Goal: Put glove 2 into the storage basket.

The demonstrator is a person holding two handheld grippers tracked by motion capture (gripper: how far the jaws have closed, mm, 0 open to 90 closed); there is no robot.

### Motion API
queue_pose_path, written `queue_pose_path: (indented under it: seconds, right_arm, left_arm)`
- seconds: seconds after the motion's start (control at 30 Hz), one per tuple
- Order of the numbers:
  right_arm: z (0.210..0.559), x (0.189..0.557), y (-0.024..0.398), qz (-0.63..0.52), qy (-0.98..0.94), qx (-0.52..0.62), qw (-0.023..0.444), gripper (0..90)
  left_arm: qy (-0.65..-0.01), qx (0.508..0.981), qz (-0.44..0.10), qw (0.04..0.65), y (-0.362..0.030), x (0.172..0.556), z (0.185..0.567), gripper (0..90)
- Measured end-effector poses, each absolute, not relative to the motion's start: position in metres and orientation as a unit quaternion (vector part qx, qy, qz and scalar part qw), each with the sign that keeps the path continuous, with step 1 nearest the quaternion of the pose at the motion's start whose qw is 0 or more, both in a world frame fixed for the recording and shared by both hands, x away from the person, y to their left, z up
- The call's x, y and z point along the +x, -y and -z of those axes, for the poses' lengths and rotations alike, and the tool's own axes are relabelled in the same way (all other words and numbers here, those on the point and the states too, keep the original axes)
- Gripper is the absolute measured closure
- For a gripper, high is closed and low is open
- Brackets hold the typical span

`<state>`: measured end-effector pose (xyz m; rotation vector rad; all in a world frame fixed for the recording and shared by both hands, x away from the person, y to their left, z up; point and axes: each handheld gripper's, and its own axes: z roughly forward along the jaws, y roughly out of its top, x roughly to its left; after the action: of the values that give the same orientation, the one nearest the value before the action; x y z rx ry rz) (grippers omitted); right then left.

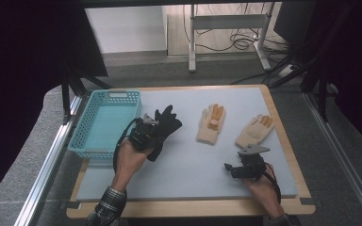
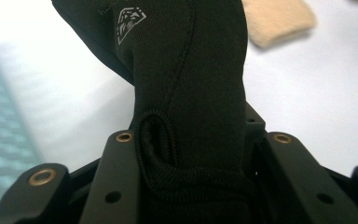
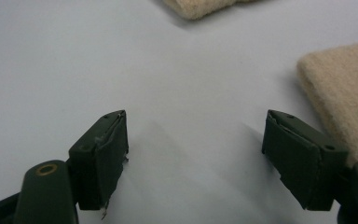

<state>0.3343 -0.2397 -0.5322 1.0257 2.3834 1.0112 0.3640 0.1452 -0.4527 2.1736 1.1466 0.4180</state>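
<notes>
Left gripper [image 1: 147,134] is clamped on the black glove [image 1: 166,123] by its cuff, at 3 o'clock of the blue basket [image 1: 104,123]. It looks soft, light and floppy, so the cuff seems the best grab. Right gripper [image 1: 238,168] sits open, empty.

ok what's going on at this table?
A person works a handheld gripper in each hand. The left gripper is shut on a black glove, held beside the empty blue basket at the left of the mat. The right gripper sits open and empty, low over the mat near the front right. Two beige gloves with orange fingertips lie flat farther back, neither touched.
</notes>
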Motion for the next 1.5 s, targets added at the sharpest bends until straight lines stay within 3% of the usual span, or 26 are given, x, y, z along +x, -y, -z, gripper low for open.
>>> queue_pose_path:
  seconds: [0.63,1.0,1.5]
  right_arm:
    - [0.532,0.334,0.240,-0.358,-0.842,0.361,0.178,22.0]
    - [0.532,0.334,0.240,-0.358,-0.842,0.362,0.178,22.0]
    - [0.532,0.334,0.240,-0.359,-0.842,0.363,0.177,22.0]
  left_arm:
    - [-0.521,0.781,-0.208,0.274,-0.245,0.404,0.437,63.3]
    - [-0.591,0.756,-0.203,0.195,-0.297,0.430,0.465,61.5]
    - [-0.642,0.740,-0.183,0.086,-0.322,0.460,0.505,55.0]
